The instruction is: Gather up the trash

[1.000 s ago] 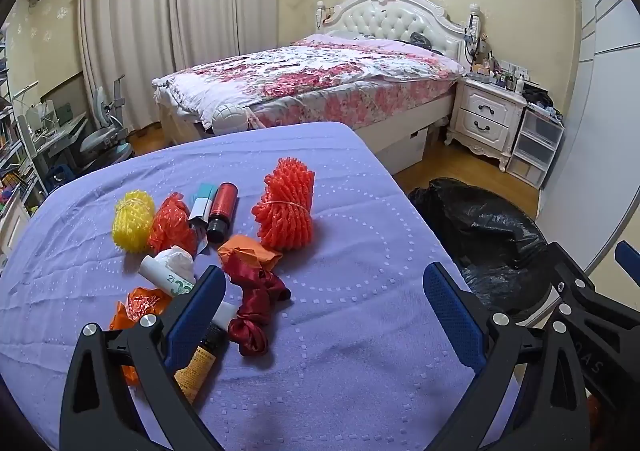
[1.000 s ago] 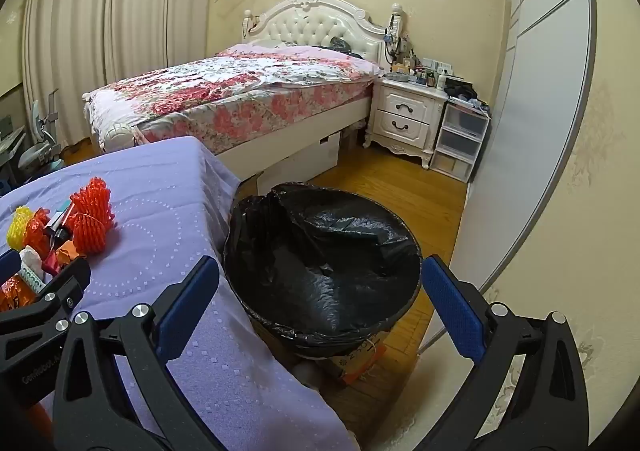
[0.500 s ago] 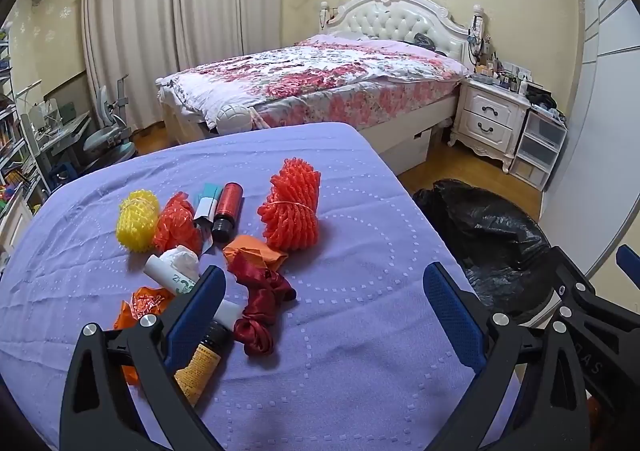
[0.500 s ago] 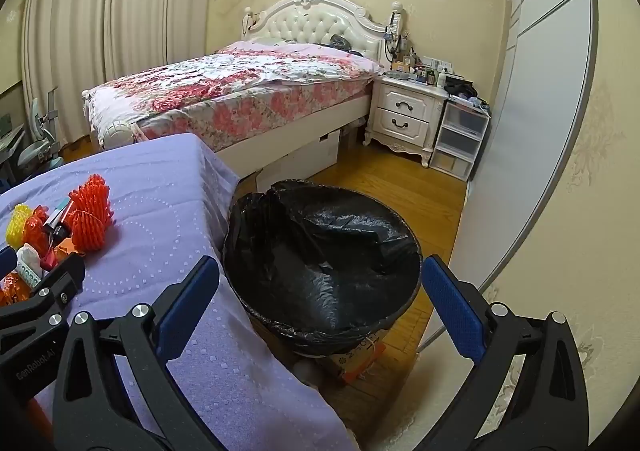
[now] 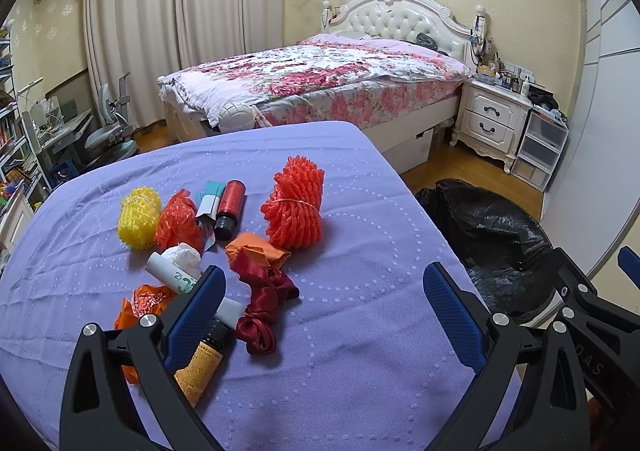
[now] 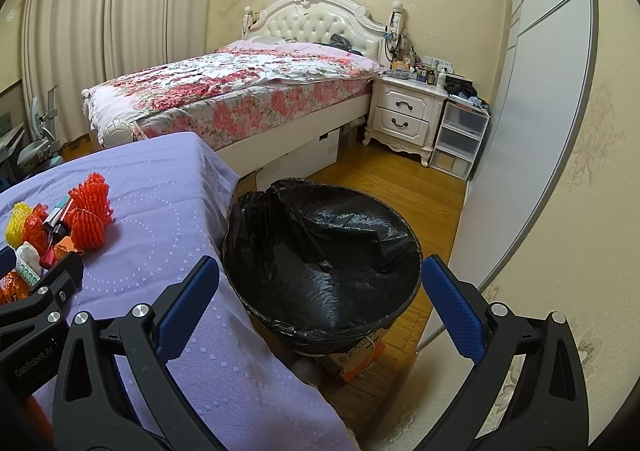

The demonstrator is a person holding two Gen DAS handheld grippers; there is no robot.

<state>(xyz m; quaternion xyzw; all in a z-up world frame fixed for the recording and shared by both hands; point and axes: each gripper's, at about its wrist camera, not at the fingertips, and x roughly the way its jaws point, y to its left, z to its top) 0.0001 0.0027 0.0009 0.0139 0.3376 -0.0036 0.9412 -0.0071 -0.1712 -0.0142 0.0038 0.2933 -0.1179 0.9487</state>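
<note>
The left tool [image 5: 324,307] hung spread wide and empty over the near edge of the counter [image 5: 360,351], its blue ribbed pads [image 5: 196,311] flanking the trash, probably lined up for a first pick. The right tool [image 6: 320,303] was likewise released and held nothing; it hovered above the bin [image 6: 320,251], likely waiting there to show where things should go.

Nearest the left tool lay a small bottle [image 5: 202,359] with a yellow label and dark cap, partly hidden behind the left pad. Beside it a dark red ribbon [image 5: 262,299] lay knotted and glossy, soft and limp by the look of it. An orange wrapper [image 5: 148,301], crinkled and shiny, sat to the left, and a white tube [image 5: 168,273] with green print lay across the pile with crumpled white paper [image 5: 185,256] on it.

Further off came an orange pouch [image 5: 256,249], then a big red foam net [image 5: 295,209], ribbed and springy, bound at the waist with a band. A red canister [image 5: 230,207] lay on its side next to a teal and white box [image 5: 209,199]. A smaller orange net [image 5: 178,221] and a yellow net [image 5: 139,215] touched each other at the far left.

All the trash was bunched on the lilac cloth, well apart from the bin, which stood on the floor just beside the counter's right edge. Its black liner, thin and creased, folded over the rim and looked empty. Beyond stood a bed [image 5: 320,79] with a floral quilt.
</note>
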